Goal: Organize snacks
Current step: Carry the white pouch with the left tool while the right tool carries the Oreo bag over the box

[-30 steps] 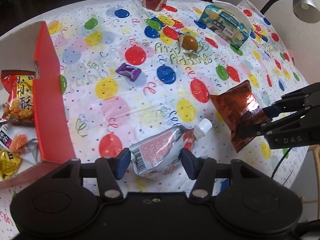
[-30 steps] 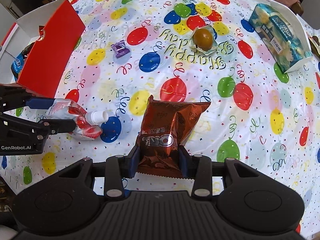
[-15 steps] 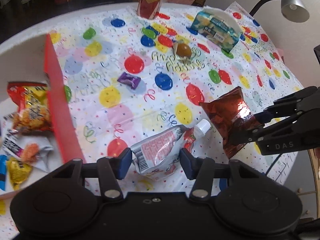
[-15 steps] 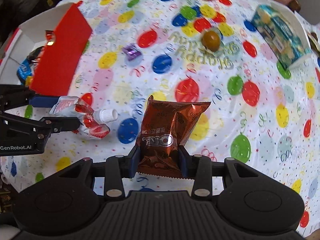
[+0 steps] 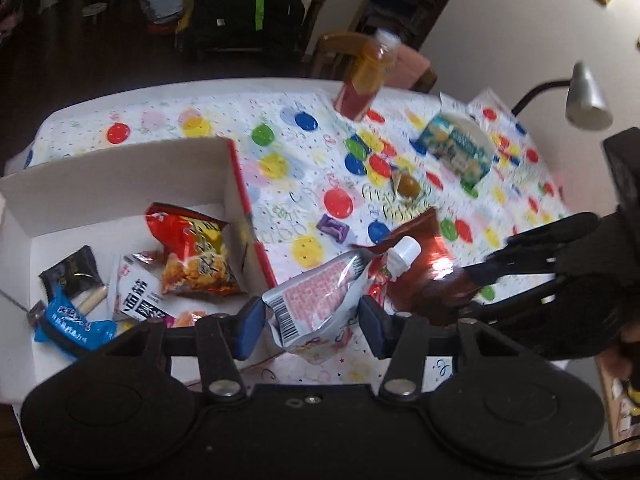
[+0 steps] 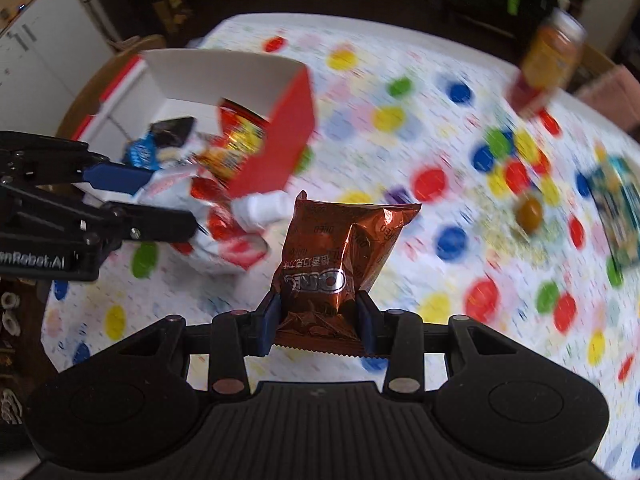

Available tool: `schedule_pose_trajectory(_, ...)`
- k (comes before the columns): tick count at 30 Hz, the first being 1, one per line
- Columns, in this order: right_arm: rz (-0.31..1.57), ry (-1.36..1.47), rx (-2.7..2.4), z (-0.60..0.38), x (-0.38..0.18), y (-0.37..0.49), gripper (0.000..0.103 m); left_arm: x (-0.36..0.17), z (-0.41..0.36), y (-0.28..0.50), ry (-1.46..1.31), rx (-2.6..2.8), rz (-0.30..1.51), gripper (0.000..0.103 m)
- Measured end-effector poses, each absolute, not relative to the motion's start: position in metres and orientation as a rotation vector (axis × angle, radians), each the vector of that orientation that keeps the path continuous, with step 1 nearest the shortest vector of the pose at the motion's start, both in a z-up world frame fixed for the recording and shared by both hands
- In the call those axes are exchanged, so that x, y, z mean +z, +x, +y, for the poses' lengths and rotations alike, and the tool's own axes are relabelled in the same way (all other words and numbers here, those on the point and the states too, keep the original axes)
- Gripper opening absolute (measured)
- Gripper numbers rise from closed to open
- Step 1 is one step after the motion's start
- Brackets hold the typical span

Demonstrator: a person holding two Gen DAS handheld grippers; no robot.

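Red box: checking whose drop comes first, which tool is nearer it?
Left. The left tool hangs beside the red box wall; the right tool is farther out.

Left tool (image 5: 312,326) and right tool (image 6: 318,322) each clamped on something, raised side by side.

Left gripper (image 5: 312,326): black plastic body w/ two round bumps, silver screws, blue pads (image 5: 250,326); white "GenRobot.AI" letters on its side; right gripper (image 6: 317,326): same black, ribbed top, blue pads.
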State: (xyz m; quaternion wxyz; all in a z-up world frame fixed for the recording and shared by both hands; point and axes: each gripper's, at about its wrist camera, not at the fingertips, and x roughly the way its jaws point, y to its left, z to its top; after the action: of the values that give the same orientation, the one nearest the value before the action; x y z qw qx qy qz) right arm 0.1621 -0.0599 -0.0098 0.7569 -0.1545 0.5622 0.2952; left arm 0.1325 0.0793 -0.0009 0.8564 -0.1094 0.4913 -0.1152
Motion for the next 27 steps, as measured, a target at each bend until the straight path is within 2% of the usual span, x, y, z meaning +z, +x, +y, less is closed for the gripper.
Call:
schedule_pose_trajectory(12, 1.158, -0.388, 0.726, 0.044, 0.004, 0.166, 0.039, 0.014, 0.181, 0.123, -0.228, -0.059, 0.966, 0.049)
schedule_pose_trajectory(27, 1.211, -0.418, 0.721, 0.12, -0.041, 0.172, 0.039, -0.035, 0.254, 0.149, -0.159, 0.074, 1.065, 0.049)
